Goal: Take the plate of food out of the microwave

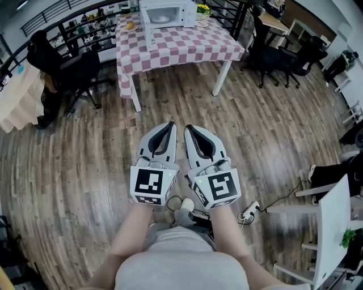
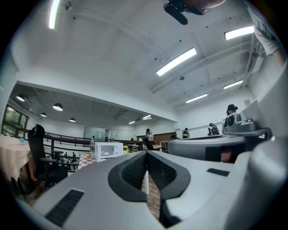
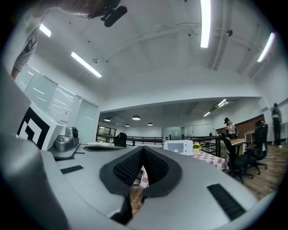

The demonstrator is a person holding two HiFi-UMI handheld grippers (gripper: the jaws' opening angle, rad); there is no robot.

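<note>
A white microwave (image 1: 165,13) stands at the far end of a table with a red-and-white checked cloth (image 1: 181,44), well ahead of me across the wooden floor. Its door looks swung out to the left, and a pale plate (image 1: 160,18) shows inside. The microwave (image 2: 108,149) is small and distant in the left gripper view, and the microwave (image 3: 178,146) is just as far off in the right gripper view. My left gripper (image 1: 170,124) and right gripper (image 1: 189,128) are held side by side low in front of me. Both are shut and empty, their tips pointing at the table.
An orange (image 1: 130,25) and a pot of yellow flowers (image 1: 202,8) sit beside the microwave. Black office chairs stand to the left (image 1: 76,73) and right (image 1: 275,56) of the table. A power strip with cables (image 1: 248,214) lies by my feet, and a white table (image 1: 333,224) is at the right.
</note>
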